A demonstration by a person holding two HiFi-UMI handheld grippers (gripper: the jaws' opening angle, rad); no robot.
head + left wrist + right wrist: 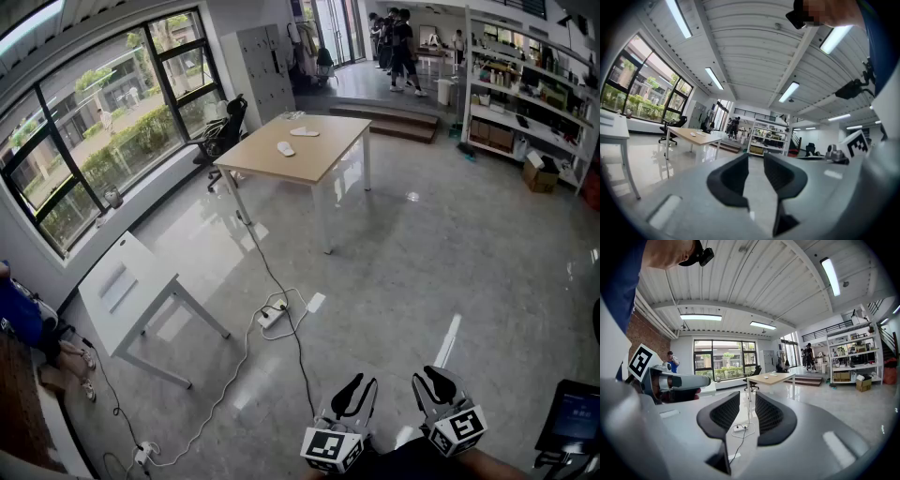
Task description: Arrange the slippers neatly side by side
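Two white slippers lie apart on a light wooden table [309,159] far across the room. One slipper [285,148] is near the table's middle, and the other slipper [304,132] is farther back, turned a different way. My left gripper [355,381] and right gripper [432,375] are held low at the bottom of the head view, several metres from the table. Both are open with nothing between the jaws. In the left gripper view, the left gripper [755,158] points toward the table [692,136]. In the right gripper view, the right gripper [747,398] faces the table [771,377].
A black cable and a power strip [272,317] lie on the grey floor between me and the table. A small white table [131,281] stands at the left and an office chair [225,131] by the windows. Shelves [525,94] line the right, and people [398,47] stand at the back.
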